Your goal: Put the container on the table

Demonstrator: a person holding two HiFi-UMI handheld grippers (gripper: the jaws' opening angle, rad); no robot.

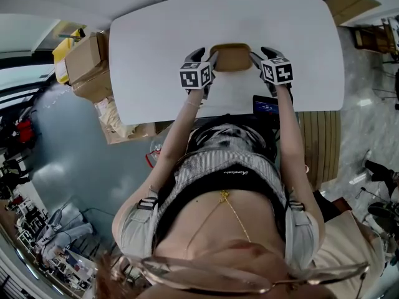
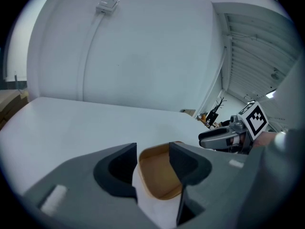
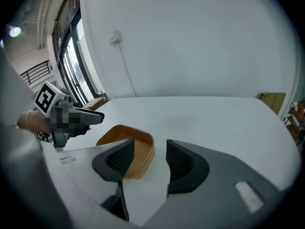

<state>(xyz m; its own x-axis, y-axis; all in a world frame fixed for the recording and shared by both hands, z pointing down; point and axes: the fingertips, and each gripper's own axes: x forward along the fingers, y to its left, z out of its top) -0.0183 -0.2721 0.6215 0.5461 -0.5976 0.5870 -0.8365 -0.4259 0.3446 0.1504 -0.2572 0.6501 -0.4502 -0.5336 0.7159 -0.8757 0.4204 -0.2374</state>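
**Left gripper (image 1: 211,61) and right gripper (image 1: 257,59) both open, container (image 1: 230,58) between them**

Head view: your container is a shallow tan tray with rounded corners, open side up. It lies on the white surface (image 1: 187,30) near your edge, with its long axis running left to right and one gripper at each short end. Only this view shows its whole outline.

Left gripper view: your left gripper (image 2: 153,159) has its jaws well apart. The container's (image 2: 159,175) near end sits in the gap, unclamped. The right gripper (image 2: 206,138) shows beyond.

Right gripper view: your right gripper (image 3: 150,159) is likewise spread and holds nothing. One corner of the container (image 3: 128,136) shows in the gap, and only here can you see its low wall from the side. The left gripper (image 3: 95,117) shows beyond it.
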